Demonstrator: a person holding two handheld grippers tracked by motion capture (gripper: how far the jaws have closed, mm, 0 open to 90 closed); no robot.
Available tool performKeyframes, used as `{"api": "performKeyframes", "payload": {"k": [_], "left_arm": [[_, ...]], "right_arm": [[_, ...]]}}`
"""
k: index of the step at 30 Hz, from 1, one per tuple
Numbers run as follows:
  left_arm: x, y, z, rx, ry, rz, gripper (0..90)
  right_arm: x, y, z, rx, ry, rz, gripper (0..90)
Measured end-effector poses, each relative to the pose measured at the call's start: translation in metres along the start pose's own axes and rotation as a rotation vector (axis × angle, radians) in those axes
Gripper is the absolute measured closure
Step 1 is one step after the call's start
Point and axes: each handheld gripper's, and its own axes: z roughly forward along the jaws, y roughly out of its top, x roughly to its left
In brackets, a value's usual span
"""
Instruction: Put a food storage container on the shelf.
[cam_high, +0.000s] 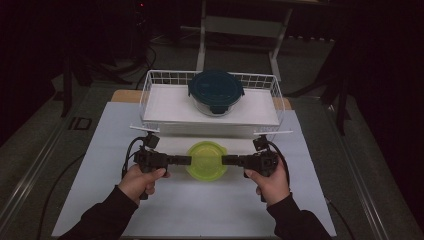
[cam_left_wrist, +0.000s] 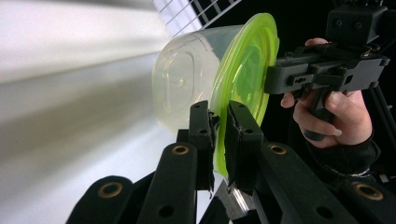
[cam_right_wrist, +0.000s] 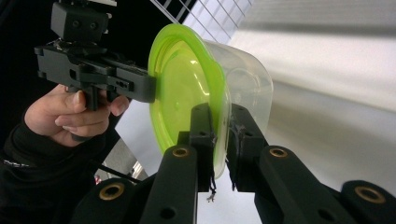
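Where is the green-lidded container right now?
In the high view the green-lidded container sits mid-table, just in front of the white wire basket, clamped by its rim between the left gripper and right gripper.

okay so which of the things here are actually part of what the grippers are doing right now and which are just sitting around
In use:
- clear container with the green lid, clamped at its rim from both sides
- left gripper
- right gripper

Lying about:
- glass container with a dark blue lid, in the basket
- white wire basket
- white table mat
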Motion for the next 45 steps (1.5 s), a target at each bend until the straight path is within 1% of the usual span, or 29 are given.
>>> {"api": "performKeyframes", "payload": {"k": [2, 10, 14, 17, 19, 21, 23, 26, 29, 33, 34, 35, 36, 37, 38, 39, 40, 41, 42, 43, 45], "left_arm": [[-0.006, 0.005, -0.004, -0.013, -0.003, 0.01, 81.0], [-0.032, 0.029, -0.02, -0.045, -0.004, 0.052, 81.1], [-0.045, 0.044, -0.029, -0.053, 0.005, 0.075, 81.1], [-0.054, 0.054, -0.034, -0.061, 0.011, 0.089, 81.1], [-0.059, 0.06, -0.036, -0.067, 0.017, 0.097, 81.1], [-0.063, 0.065, -0.038, -0.072, 0.016, 0.093, 81.1], [-0.068, 0.072, -0.04, -0.077, 0.018, 0.099, 81.1], [-0.074, 0.083, -0.041, -0.083, 0.027, 0.109, 81.1], [-0.082, 0.094, -0.042, -0.093, 0.034, 0.119, 81.1], [-0.092, 0.11, -0.045, -0.101, 0.045, 0.141, 81.2], [-0.093, 0.116, -0.045, -0.099, 0.049, 0.144, 81.2], [-0.094, 0.12, -0.045, -0.1, 0.053, 0.144, 81.2], [-0.094, 0.12, -0.045, -0.1, 0.053, 0.144, 81.3], [-0.093, 0.129, -0.043, -0.096, 0.053, 0.141, 81.2], [-0.093, 0.129, -0.043, -0.096, 0.053, 0.141, 81.2], [-0.092, 0.136, -0.041, -0.099, 0.052, 0.135, 81.2], [-0.092, 0.136, -0.041, -0.099, 0.052, 0.135, 81.2], [-0.092, 0.143, -0.04, -0.112, 0.05, 0.134, 81.2], [-0.092, 0.143, -0.04, -0.112, 0.05, 0.134, 81.2], [-0.092, 0.146, -0.039, -0.119, 0.054, 0.134, 81.2], [-0.092, 0.154, -0.037, -0.128, 0.057, 0.129, 81.2]], "right_arm": [[0.007, 0.007, -0.005, -0.008, -0.007, -0.019, 81.7], [0.027, 0.032, -0.022, -0.041, -0.004, -0.057, 81.8], [0.038, 0.047, -0.031, -0.059, -0.004, -0.075, 81.8], [0.044, 0.057, -0.036, -0.071, -0.012, -0.093, 81.8], [0.049, 0.064, -0.041, -0.08, -0.015, -0.1, 81.8], [0.052, 0.071, -0.044, -0.084, -0.021, -0.109, 81.8], [0.055, 0.077, -0.047, -0.089, -0.024, -0.112, 81.8], [0.057, 0.086, -0.052, -0.101, -0.03, -0.107, 81.8], [0.058, 0.095, -0.057, -0.118, -0.026, -0.101, 81.8], [0.06, 0.107, -0.064, -0.145, -0.021, -0.099, 81.8], [0.059, 0.11, -0.065, -0.15, -0.019, -0.097, 81.8], [0.059, 0.114, -0.066, -0.155, -0.022, -0.093, 81.7], [0.059, 0.114, -0.066, -0.155, -0.022, -0.093, 81.7], [0.058, 0.122, -0.067, -0.157, -0.029, -0.084, 81.7], [0.057, 0.124, -0.067, -0.158, -0.031, -0.081, 81.7], [0.056, 0.128, -0.068, -0.164, -0.034, -0.073, 81.7], [0.056, 0.128, -0.068, -0.164, -0.034, -0.073, 81.7], [0.054, 0.135, -0.07, -0.17, -0.046, -0.073, 81.7], [0.054, 0.135, -0.07, -0.17, -0.046, -0.073, 81.7], [0.054, 0.142, -0.071, -0.175, -0.057, -0.073, 81.6], [0.052, 0.148, -0.071, -0.177, -0.063, -0.069, 81.6]]}}
